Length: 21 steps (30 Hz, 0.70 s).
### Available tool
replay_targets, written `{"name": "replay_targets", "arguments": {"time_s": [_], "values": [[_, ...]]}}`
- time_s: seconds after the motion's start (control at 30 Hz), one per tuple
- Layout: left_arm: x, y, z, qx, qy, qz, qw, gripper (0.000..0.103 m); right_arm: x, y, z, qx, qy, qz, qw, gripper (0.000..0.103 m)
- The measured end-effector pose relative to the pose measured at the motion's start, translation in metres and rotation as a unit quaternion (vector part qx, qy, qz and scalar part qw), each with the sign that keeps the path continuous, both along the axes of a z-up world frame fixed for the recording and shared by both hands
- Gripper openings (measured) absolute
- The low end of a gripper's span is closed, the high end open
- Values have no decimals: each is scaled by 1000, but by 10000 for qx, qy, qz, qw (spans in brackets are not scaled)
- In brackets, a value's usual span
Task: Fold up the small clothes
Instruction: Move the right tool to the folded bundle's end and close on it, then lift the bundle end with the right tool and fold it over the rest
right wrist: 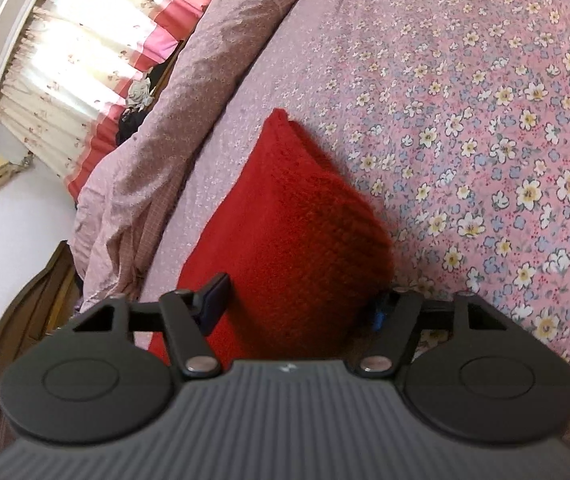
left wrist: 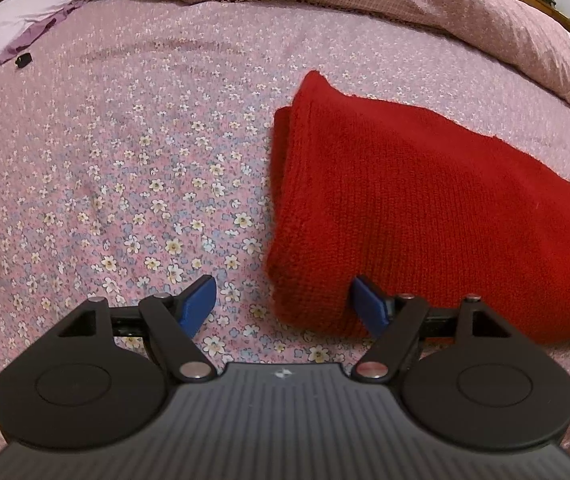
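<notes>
**Red knit folded on the floral bed, both grippers at its near edge**

Here we are over the bed, and the red knitted garment (left wrist: 425,216) lies folded on the pink floral bedsheet (left wrist: 125,184). From the left wrist view, the left gripper (left wrist: 285,304) hangs with its jaws spread wide: its left blue pad (left wrist: 199,300) sits over bare sheet, clear of the knit, while the right blue pad (left wrist: 369,306) rests against the garment's near corner. So the corner of the knit lies between the pads, yet nothing is pinched – released, that one.

Over to the right wrist view, and the right gripper (right wrist: 299,302) straddles the same red garment (right wrist: 285,220), which runs straight ahead of it. The left finger (right wrist: 215,300) stands just beside the knit's left edge; the right finger (right wrist: 381,312) is mostly hidden behind the bulging fabric. Whether those pads actually press the cloth, I cannot tell.

Beyond the garment, a rumpled pink checked quilt (left wrist: 485,20) is heaped along the far side of the bed. Off to the right gripper's far left, a bright curtain (right wrist: 77,52) with a red hem hangs
</notes>
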<state>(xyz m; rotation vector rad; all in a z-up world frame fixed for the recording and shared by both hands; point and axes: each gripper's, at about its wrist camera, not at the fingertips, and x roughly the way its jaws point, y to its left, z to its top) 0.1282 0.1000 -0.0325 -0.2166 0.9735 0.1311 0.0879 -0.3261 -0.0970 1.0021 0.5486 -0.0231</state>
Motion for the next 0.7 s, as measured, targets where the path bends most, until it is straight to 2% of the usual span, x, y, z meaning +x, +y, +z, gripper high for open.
{"name": "replay_targets", "arguments": {"time_s": [0.17,0.43,0.53,0.6,0.7], "values": [[1,1,0,-29,32,-4,10000,79,-5,-5,-4,55,-4,-5,10000,59],[2,1,0,10,43,-32,10000,79,-3,-6,-3,144,11,-44,9999,58],[2,1,0,15,53,-36,10000,79,-2,-7,-4,192,34,-105,9998,50],[2,1,1,31,59,-48,10000,79,-2,-9,-5,292,49,-111,9995,38],[0,2,2,39,58,-52,10000,79,-1,-5,2,89,31,-75,9999,35]]}}
